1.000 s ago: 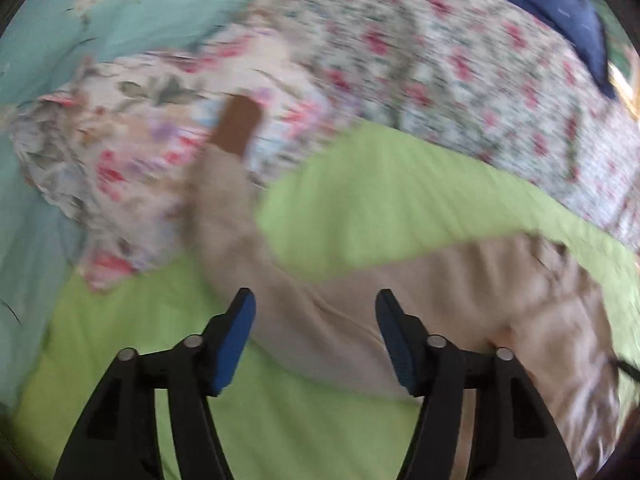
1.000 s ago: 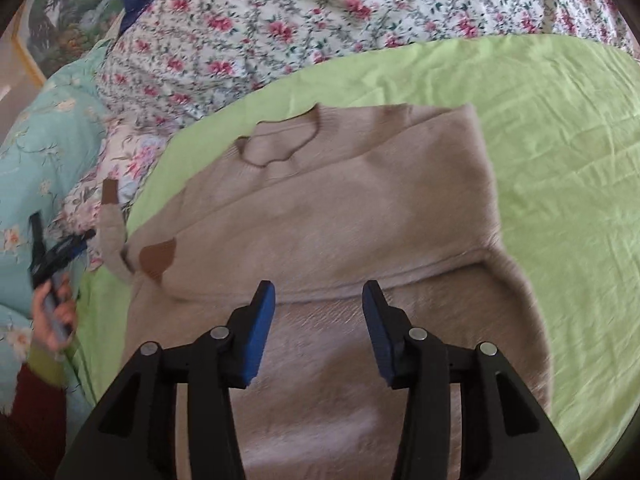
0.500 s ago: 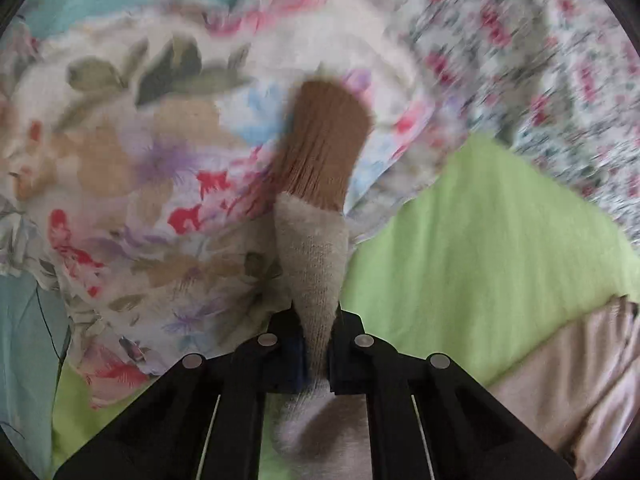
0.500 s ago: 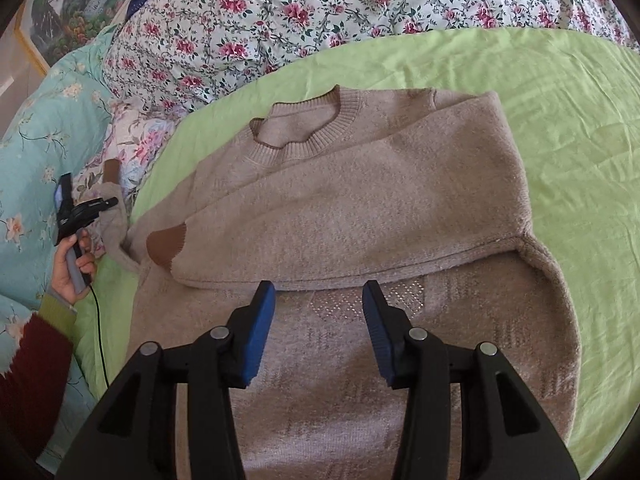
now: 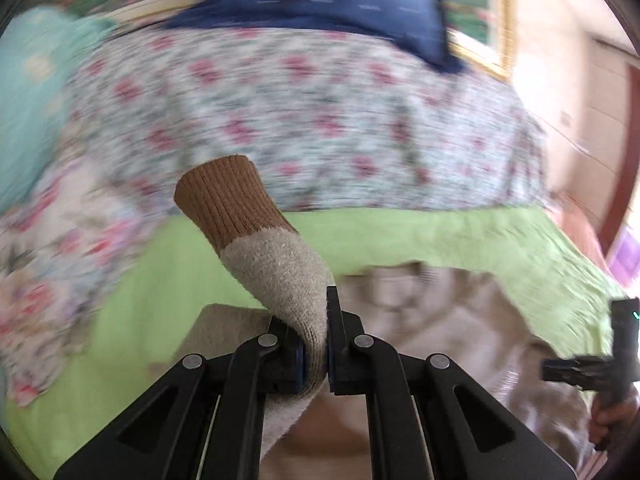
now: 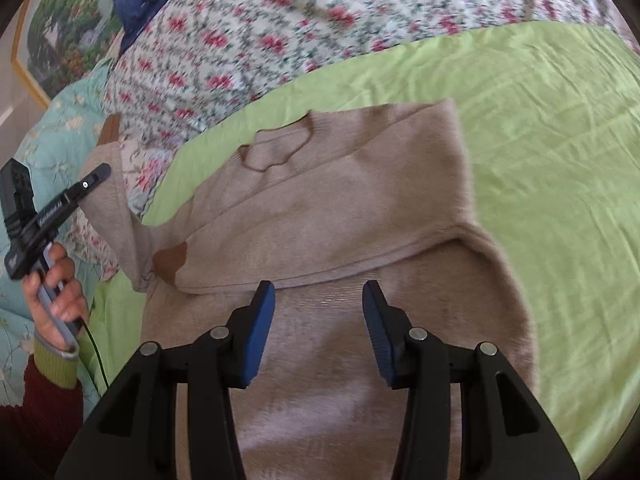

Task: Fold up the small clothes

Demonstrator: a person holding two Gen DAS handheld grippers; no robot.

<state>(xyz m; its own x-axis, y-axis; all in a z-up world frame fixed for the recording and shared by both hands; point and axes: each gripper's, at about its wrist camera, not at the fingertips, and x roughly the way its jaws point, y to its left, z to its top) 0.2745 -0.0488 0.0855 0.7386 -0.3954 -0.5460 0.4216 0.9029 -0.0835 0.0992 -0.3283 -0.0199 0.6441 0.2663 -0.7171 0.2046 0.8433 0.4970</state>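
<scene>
— Two grippers: what does each hold?
— Left gripper jaws clamp the beige sweater's sleeve, lifted; right gripper jaws apart above the sweater on the green bed sheet.

Each fisheye looked forward and down along its own gripper, close over the bed; both views shared the beige sweater and green sheet.
</scene>
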